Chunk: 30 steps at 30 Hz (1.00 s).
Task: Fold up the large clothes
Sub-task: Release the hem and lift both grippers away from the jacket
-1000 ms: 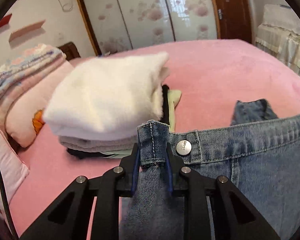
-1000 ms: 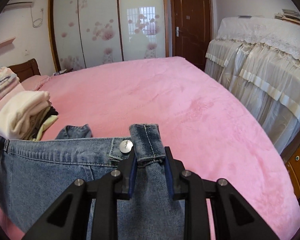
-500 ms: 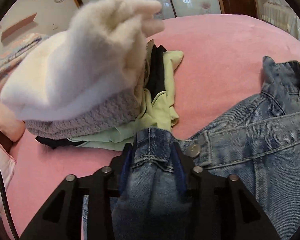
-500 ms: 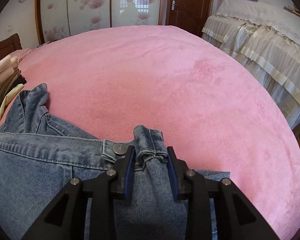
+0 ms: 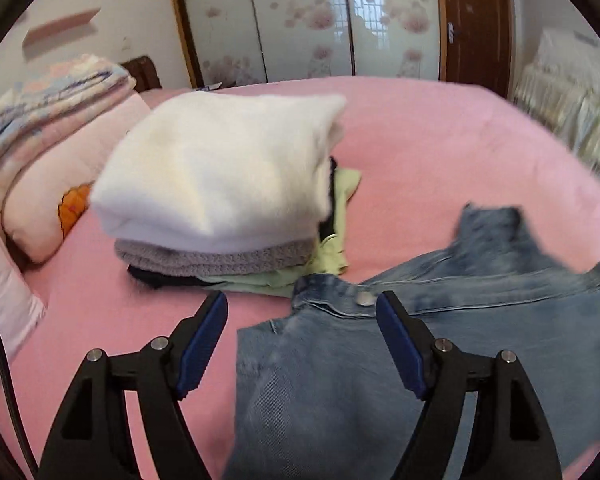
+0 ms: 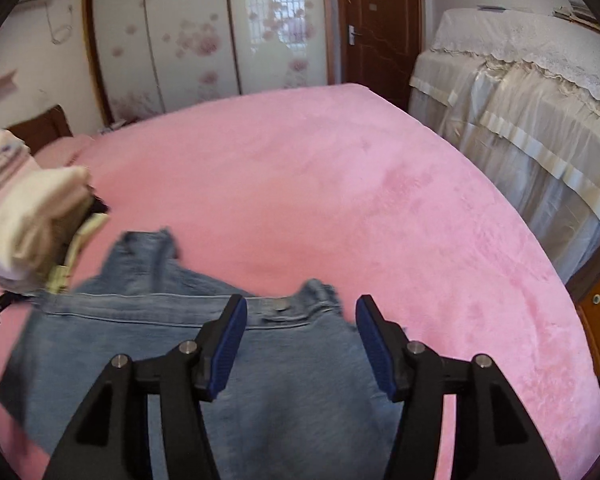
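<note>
A blue denim garment [image 5: 440, 340] lies flat on the pink bed [image 5: 440, 148], its waistband and metal button [image 5: 365, 299] facing away from me. My left gripper [image 5: 302, 308] is open and empty, just above the garment's left waistband corner. My right gripper [image 6: 298, 312] is open and empty above the right waistband corner of the denim [image 6: 220, 360]. A loose denim end [image 6: 148, 248] sticks out beyond the waistband.
A stack of folded clothes [image 5: 224, 184] with a white fluffy piece on top sits on the bed left of the denim; it shows in the right wrist view [image 6: 32, 232] too. Pillows and folded quilts [image 5: 40, 132] lie far left. A lace-covered piece of furniture [image 6: 520, 100] stands right of the bed.
Both grippers have opened and let go of the denim waistband corners, which now lie on the bed. Both grippers have pulled back and tilted up a little.
</note>
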Tool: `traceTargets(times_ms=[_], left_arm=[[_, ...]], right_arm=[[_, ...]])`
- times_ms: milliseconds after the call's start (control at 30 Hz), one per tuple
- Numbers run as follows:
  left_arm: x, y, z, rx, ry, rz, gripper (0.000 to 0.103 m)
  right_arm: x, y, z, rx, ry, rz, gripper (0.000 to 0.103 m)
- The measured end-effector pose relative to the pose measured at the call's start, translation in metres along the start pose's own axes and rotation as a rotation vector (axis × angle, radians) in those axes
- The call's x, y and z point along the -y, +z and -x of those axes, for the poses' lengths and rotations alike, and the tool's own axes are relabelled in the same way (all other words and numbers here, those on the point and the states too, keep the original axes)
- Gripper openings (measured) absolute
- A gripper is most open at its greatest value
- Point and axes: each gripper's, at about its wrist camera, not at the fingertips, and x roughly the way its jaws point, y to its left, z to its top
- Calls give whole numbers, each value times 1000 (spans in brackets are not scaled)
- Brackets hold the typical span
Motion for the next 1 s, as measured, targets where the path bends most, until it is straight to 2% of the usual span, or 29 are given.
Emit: traceTargets(times_ms=[67,167,200,300,333,400,433,500,533,567,600,700,733,767,833,900,1000], left_arm=[[2,3,21,2,-56,32,76],[20,-3,33,18,-126,60,81],[29,-5,31,17,-120,54,82],[54,-16,7,-12,-59,35,82],[57,-20,-3,-25,-41,37,82],[55,-30,-38,-73,60,23,82],[49,-35,-57,-103,126,8,82],[30,-49,-88,-176,212,-24,82],[17,-56,-94,-175,213,-22,82],[3,-62,-92,-138,202,-18,82],[-8,-66,-90,-116,206,-11,83],[-42,-76,-90,-119,191,29,83],[-52,-78,-89,-114,181,44,83],[-56,-80,-89,-110,166,46,83],[-57,-81,-86,-103,165,30,83],[-54,-81,-79,-95,184,18,83],[-50,-79,-59,-93,194,36,83]], right_arm=[[-25,-4,7,-10,75,13,57],[-79,-16,6,14,94,109,57],[-95,-20,0,12,94,137,57],[-133,-33,-33,-52,143,138,54],[-138,-37,-44,-77,150,131,49],[-146,-46,-74,-139,123,130,43],[-144,-51,-91,-177,79,138,42],[-122,-58,-111,-217,1,125,41],[-102,-58,-114,-214,-18,85,39],[-83,-58,-113,-205,-48,50,38],[-62,-57,-112,-198,-106,29,38],[10,-63,-102,-165,-232,0,33],[34,-67,-97,-162,-211,-17,5],[46,-68,-95,-169,-196,-28,0],[68,-71,-85,-179,-293,-39,0],[82,-72,-74,-195,-259,-97,0],[83,-77,-41,-162,-158,-184,3]])
